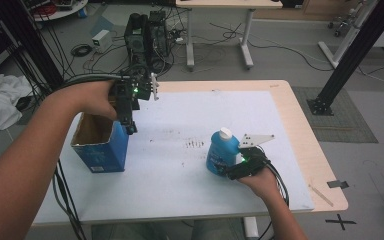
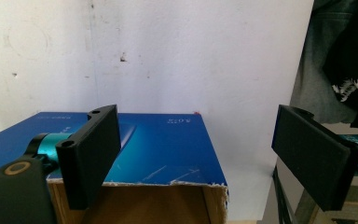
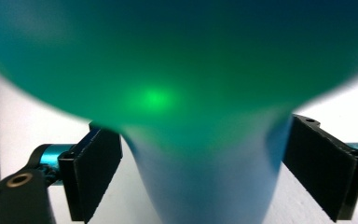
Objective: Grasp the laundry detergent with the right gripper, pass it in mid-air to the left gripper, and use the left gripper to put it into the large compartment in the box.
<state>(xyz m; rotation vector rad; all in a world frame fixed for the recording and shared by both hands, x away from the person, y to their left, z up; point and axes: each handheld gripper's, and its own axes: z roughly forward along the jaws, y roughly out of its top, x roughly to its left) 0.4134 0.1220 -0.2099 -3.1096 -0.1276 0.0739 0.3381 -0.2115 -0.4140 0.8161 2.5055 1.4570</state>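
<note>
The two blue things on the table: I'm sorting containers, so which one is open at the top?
The blue cardboard box at the left, below the left gripper; its brown inside shows. The blue bottle wears a white cap.

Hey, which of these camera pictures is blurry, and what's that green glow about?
Right gripper view: the blue bottle sits so close between the jaws that it is out of focus, with a green light spot reflected on it. Left gripper view: sharp on the blue box and the jaws. High view: evenly lit, a green lamp glowing on each gripper.
</note>
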